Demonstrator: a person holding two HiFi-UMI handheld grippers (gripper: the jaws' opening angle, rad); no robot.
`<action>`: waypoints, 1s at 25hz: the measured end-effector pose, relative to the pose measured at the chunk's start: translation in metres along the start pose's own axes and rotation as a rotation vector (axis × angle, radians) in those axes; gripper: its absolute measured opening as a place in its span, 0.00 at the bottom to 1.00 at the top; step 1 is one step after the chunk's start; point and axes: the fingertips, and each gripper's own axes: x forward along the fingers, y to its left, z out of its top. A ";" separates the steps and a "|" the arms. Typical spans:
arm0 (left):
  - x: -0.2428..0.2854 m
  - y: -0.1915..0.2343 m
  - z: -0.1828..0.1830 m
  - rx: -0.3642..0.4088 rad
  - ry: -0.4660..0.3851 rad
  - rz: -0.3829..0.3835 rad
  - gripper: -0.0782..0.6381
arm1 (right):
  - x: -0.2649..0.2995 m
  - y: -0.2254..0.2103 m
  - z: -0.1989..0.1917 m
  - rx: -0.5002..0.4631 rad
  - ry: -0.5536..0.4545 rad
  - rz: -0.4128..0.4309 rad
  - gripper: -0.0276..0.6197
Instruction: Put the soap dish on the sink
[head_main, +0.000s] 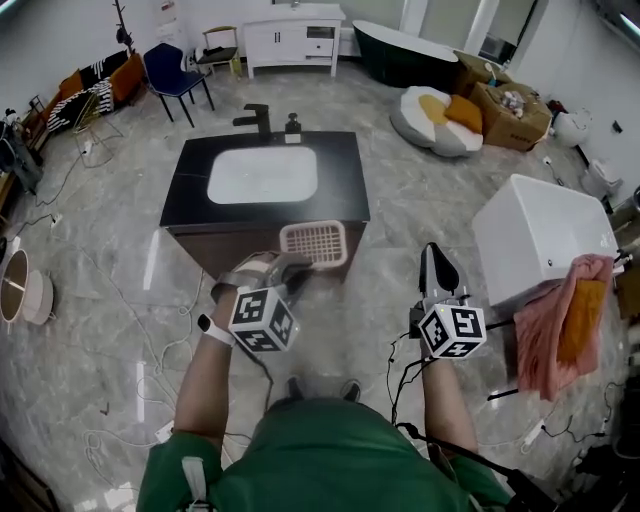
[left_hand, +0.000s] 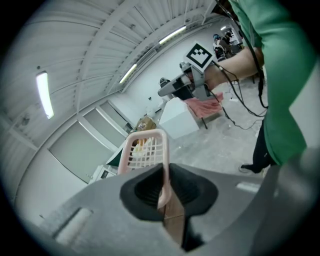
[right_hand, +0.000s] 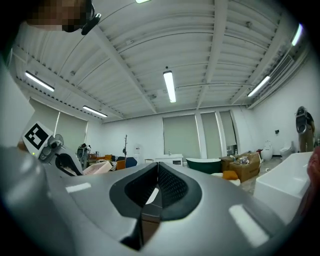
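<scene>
The soap dish (head_main: 313, 243) is clamped by the left hand-held gripper (head_main: 297, 266) (the right hand-held gripper (head_main: 432, 256) is closed, empty). It is best lowered level beside the sink (head_main: 262, 175).

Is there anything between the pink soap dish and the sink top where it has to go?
Nothing visible does. The left gripper is shut on the soap dish rim, near the counter's front edge. The black counter around the basin is bare there; the tap and a bottle stand at its back edge.

Pink soap dish (head_main: 313, 244), gripped, before sink (head_main: 262, 175)
</scene>
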 end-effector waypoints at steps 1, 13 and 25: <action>-0.005 0.001 -0.007 0.000 -0.007 0.002 0.16 | 0.003 0.006 -0.001 0.006 -0.002 -0.007 0.05; 0.010 0.014 -0.059 -0.003 -0.051 -0.050 0.16 | 0.043 0.045 -0.022 -0.004 0.045 -0.037 0.05; 0.120 0.047 -0.048 -0.001 0.010 -0.114 0.17 | 0.125 -0.031 -0.052 0.059 0.085 0.021 0.05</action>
